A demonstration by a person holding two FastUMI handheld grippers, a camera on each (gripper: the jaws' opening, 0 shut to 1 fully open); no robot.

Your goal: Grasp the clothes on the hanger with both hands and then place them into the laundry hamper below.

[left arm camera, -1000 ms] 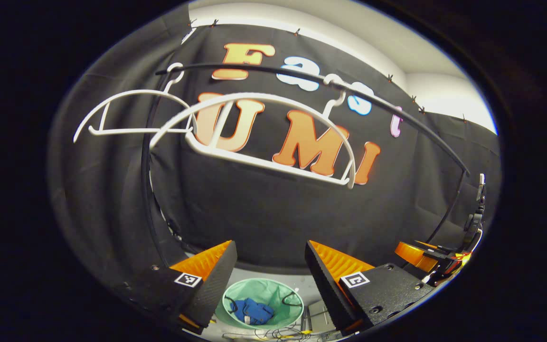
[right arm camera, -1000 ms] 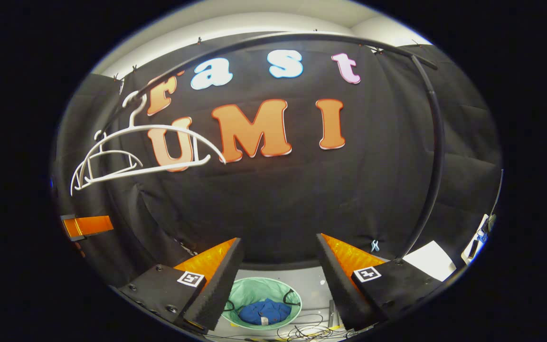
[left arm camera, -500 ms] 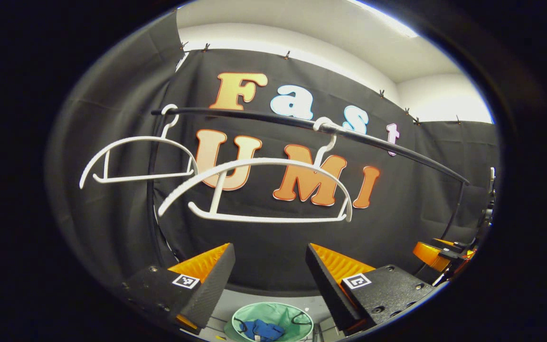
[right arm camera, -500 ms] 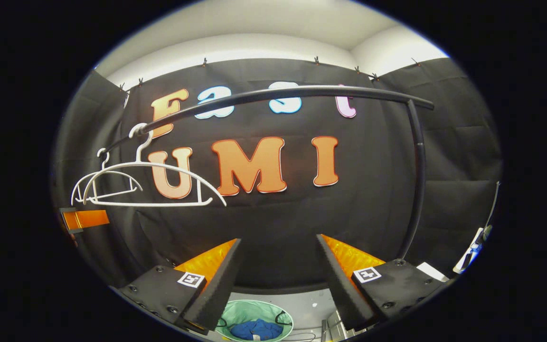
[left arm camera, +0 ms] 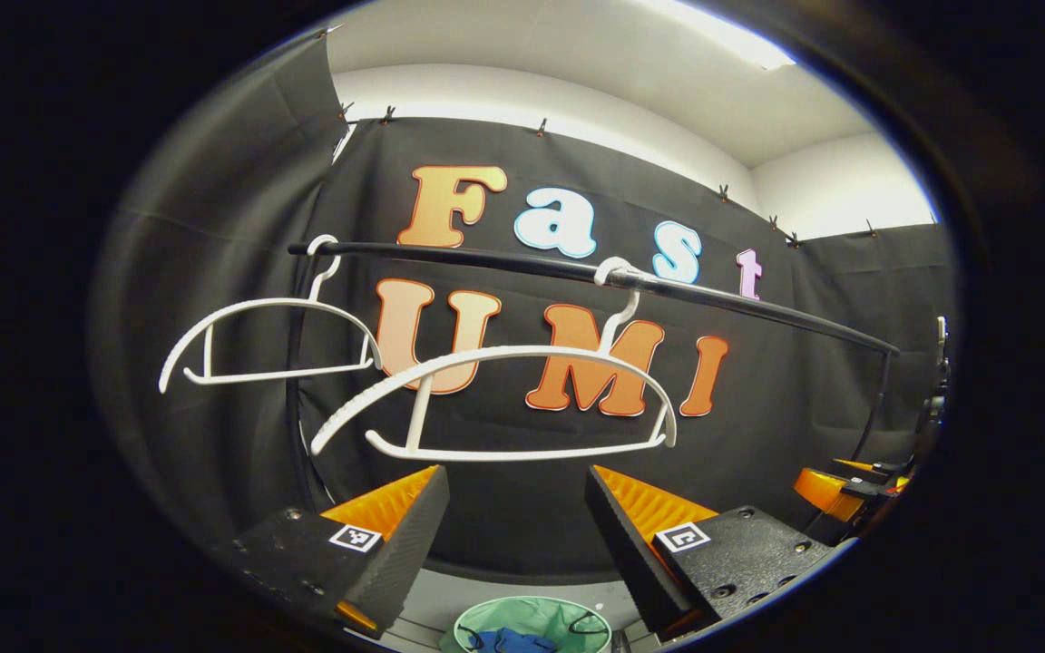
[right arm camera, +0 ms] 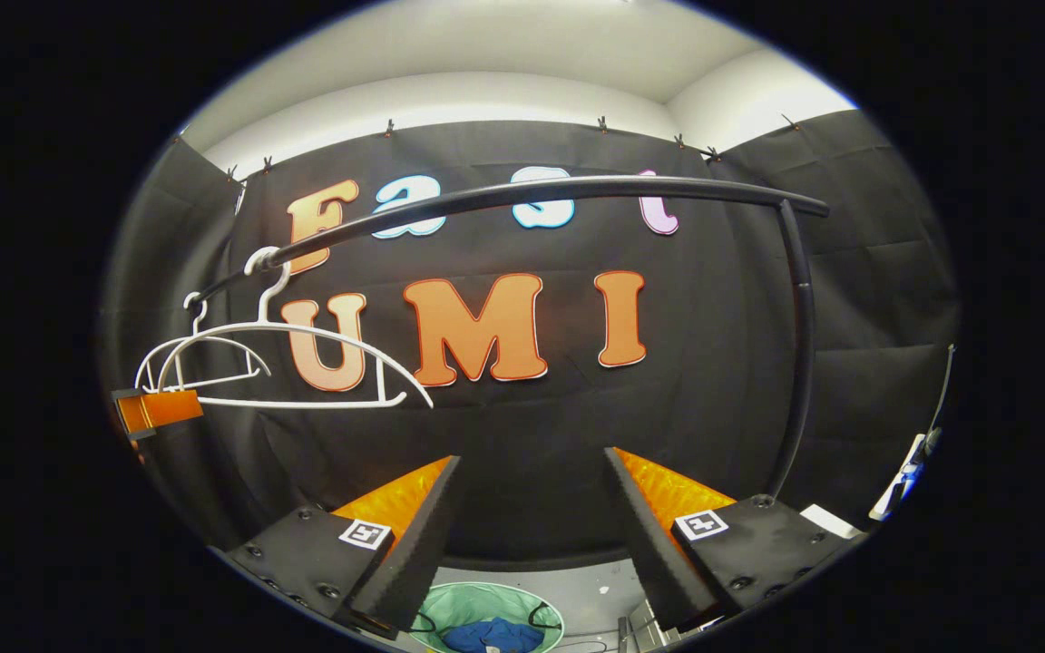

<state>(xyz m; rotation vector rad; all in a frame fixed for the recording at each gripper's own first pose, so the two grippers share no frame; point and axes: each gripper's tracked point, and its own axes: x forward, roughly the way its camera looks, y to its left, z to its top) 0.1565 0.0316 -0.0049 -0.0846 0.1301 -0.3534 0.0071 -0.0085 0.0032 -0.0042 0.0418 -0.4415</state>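
Observation:
Two bare white hangers hang from the black rail [left arm camera: 577,269]: the nearer hanger [left arm camera: 504,399] just above my left gripper [left arm camera: 518,512], the farther hanger [left arm camera: 268,340] to its left. My left gripper stands open with nothing between its fingers. Far below, the green hamper [left arm camera: 532,621] holds a blue garment [left arm camera: 509,642]. In the right gripper view the hangers [right arm camera: 296,363] sit at the left on the rail [right arm camera: 532,193]. My right gripper [right arm camera: 532,512] is open and holds nothing, above the hamper [right arm camera: 486,612] with the blue garment [right arm camera: 491,635].
The rail's black upright post [right arm camera: 799,363] stands on the right. The other gripper shows at the right edge [left arm camera: 835,485] of the left gripper view and at the left edge [right arm camera: 155,410] of the right gripper view. White ceiling runs above the black cloth.
Both views have tilted upward: the rail and hangers have slid down in the frames, and the hamper has sunk toward the bottom edge. Both grippers stayed open.

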